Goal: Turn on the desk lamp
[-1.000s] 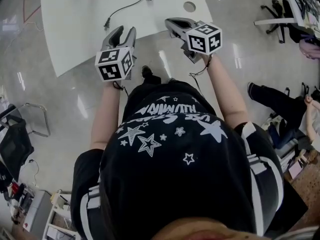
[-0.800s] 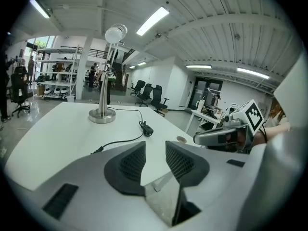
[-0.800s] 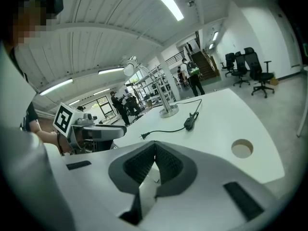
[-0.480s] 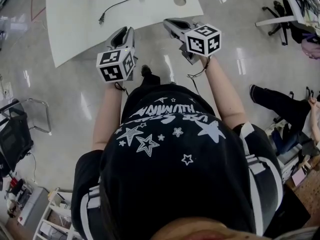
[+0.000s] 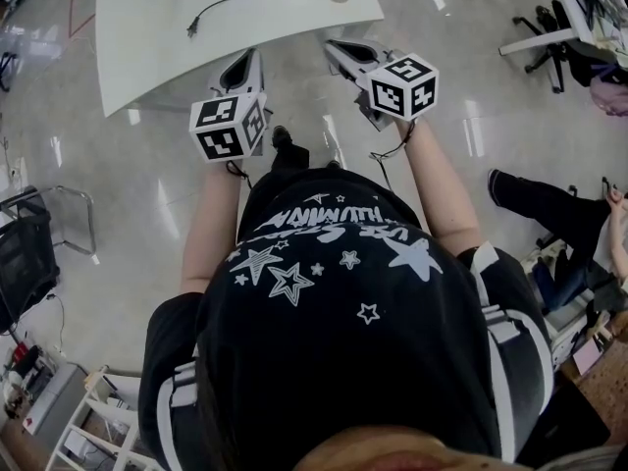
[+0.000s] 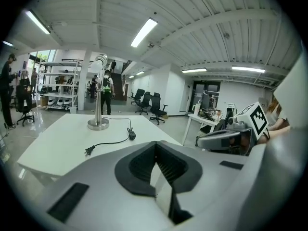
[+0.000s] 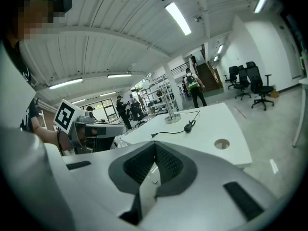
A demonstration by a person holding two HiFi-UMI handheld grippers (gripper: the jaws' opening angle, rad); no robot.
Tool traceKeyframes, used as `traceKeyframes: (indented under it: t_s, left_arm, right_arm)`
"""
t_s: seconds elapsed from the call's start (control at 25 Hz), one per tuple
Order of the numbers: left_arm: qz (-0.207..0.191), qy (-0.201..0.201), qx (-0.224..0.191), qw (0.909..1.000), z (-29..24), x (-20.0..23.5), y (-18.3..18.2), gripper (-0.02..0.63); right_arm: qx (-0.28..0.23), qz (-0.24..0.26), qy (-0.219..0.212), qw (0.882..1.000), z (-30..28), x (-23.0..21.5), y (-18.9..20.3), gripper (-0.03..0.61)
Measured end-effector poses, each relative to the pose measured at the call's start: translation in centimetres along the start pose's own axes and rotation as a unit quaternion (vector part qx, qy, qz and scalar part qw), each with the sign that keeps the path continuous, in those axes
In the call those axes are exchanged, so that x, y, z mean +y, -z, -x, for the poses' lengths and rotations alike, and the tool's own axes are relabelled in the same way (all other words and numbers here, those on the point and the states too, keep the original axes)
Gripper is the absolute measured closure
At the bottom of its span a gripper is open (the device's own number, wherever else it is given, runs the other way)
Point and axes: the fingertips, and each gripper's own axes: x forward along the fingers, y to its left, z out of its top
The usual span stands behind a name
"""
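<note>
Left hand-held gripper [image 5: 251, 57] and right hand-held gripper [image 5: 335, 46], short of one white counter [image 5: 294, 8]
Both are shut and empty, the left just closed. One desk lamp [image 6: 98, 93] stands at the counter's far edge, with one cord [image 6: 109, 140] beside it, plug loose.

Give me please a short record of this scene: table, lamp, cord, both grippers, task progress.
table: white table with a round hole
lamp: desk lamp stands upright on the table
cord: inline switch and plug lie on the table; plug in no socket
left gripper: jaws have just been closing, now shut, nothing between them
right gripper: jaws shut, empty
task: neither gripper touches lamp or cord
</note>
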Motion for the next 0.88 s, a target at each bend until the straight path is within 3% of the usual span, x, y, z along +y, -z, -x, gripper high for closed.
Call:
traceKeyframes:
  t_s: [0.4,0.88]
  left_arm:
    - [-0.006,-0.005,-0.027,0.9996,1.8,-5.4,0.0,0.603]
    - [-0.039,0.002,-0.050,0.9980,4.1,-8.5,-0.4,0.603]
  right_arm:
    - [-0.044,0.083,0.025,0.995,5.2,1.1,-1.0,0.572]
    - [-0.075,0.088,0.040,0.992,8.4,2.1,-1.4,0.572]
